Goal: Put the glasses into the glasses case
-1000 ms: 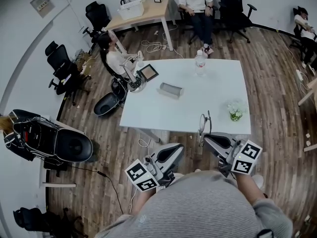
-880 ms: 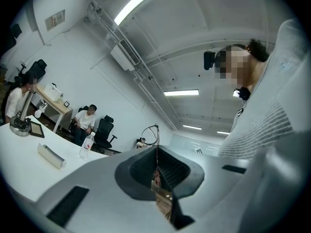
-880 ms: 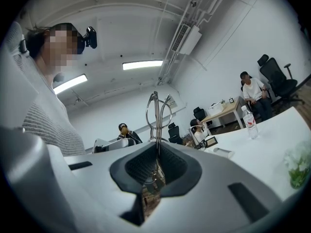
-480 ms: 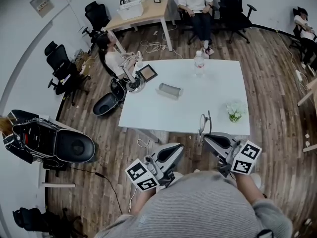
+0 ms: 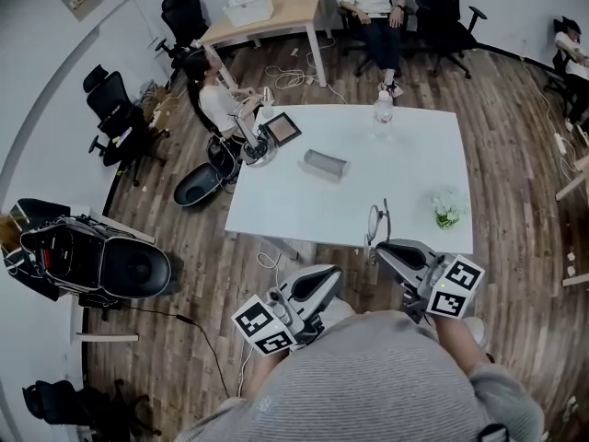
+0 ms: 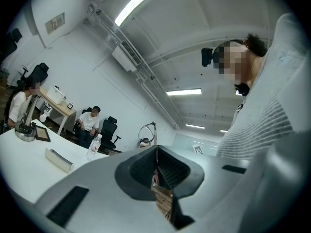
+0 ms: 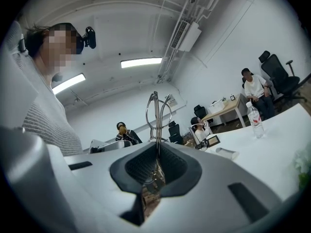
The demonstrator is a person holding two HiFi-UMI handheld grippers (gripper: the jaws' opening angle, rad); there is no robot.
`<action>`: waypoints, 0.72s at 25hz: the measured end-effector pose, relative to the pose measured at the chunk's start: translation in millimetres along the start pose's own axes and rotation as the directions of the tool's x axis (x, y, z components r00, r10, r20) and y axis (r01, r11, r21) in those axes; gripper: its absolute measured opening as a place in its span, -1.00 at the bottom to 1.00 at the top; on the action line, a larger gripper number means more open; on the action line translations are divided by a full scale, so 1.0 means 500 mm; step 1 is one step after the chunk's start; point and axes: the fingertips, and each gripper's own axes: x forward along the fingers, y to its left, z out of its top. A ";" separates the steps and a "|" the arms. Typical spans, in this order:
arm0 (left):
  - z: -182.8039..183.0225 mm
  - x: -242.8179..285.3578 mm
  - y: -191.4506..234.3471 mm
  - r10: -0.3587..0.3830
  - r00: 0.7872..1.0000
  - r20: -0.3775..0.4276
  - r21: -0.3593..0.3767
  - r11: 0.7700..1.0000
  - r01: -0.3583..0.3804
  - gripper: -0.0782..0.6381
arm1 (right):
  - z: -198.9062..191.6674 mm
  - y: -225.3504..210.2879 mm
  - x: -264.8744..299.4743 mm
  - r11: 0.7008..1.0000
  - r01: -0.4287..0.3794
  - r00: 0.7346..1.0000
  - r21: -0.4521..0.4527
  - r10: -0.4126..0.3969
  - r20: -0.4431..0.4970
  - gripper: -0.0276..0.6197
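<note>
We edge toward the table [image 5: 368, 196]: right hand-held gripper [image 5: 379, 246] clamps glasses [image 5: 375, 221], left hand-held gripper [image 5: 335, 273] clenched empty, case [image 5: 324, 164] still far.

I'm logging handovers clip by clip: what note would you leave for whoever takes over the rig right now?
Right gripper: shut on the glasses, which stick up above it, held at the near edge of the white table.
Left gripper: shut, nothing in it, short of the table's near edge.
Glasses case: lies mid-table, apart from both grippers. I cannot tell whether it is open.
Done: the glasses are in the grip.
Left: carry them to the case, open it if needed, and put them in.
</note>
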 end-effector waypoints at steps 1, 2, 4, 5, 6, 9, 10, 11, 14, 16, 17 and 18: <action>0.008 -0.001 0.019 0.003 1.000 0.007 -0.003 1.000 -0.003 -0.75 | 0.001 -0.008 0.013 1.000 0.001 1.000 -0.001 -0.001 -0.005 -0.82; 0.018 0.000 0.040 0.005 1.000 0.012 -0.005 1.000 -0.005 -0.75 | 0.003 -0.017 0.026 1.000 0.003 1.000 -0.001 -0.003 -0.010 -0.82; 0.042 0.003 0.081 0.004 1.000 0.020 -0.006 1.000 -0.004 -0.75 | 0.012 -0.035 0.056 1.000 0.010 1.000 -0.002 -0.010 -0.018 -0.82; 0.057 0.005 0.101 0.003 1.000 0.025 -0.002 1.000 -0.003 -0.75 | 0.019 -0.044 0.071 1.000 0.014 1.000 -0.003 -0.014 -0.020 -0.82; 0.073 0.006 0.121 0.002 1.000 0.030 0.003 1.000 -0.002 -0.75 | 0.028 -0.052 0.088 1.000 0.018 1.000 -0.005 -0.018 -0.021 -0.82; 0.115 0.006 0.182 -0.003 0.999 0.044 0.019 1.000 0.002 -0.75 | 0.051 -0.076 0.141 1.000 0.024 1.000 -0.006 -0.024 -0.020 -0.82; 0.125 0.005 0.201 -0.004 0.999 0.047 0.023 1.000 0.003 -0.75 | 0.054 -0.082 0.158 1.000 0.026 0.999 -0.004 -0.026 -0.021 -0.82; 0.135 0.004 0.217 -0.007 0.999 0.050 0.025 1.000 0.006 -0.75 | 0.058 -0.088 0.173 1.000 0.029 0.999 -0.003 -0.029 -0.023 -0.82; 0.166 0.002 0.261 -0.024 0.998 0.059 0.032 0.999 0.022 -0.75 | 0.070 -0.108 0.220 0.999 0.046 0.999 -0.001 -0.046 -0.018 -0.82; 0.185 -0.002 0.291 -0.036 0.998 0.060 0.034 0.999 0.034 -0.75 | 0.077 -0.123 0.252 0.998 0.061 0.998 -0.003 -0.061 -0.014 -0.82; 0.194 -0.005 0.306 -0.041 0.997 0.058 0.033 0.999 0.039 -0.75 | 0.080 -0.129 0.268 0.998 0.069 0.997 -0.004 -0.069 -0.015 -0.82; 0.201 -0.008 0.320 -0.048 0.997 0.056 0.032 0.998 0.046 -0.75 | 0.081 -0.135 0.284 0.997 0.077 0.997 -0.003 -0.077 -0.016 -0.82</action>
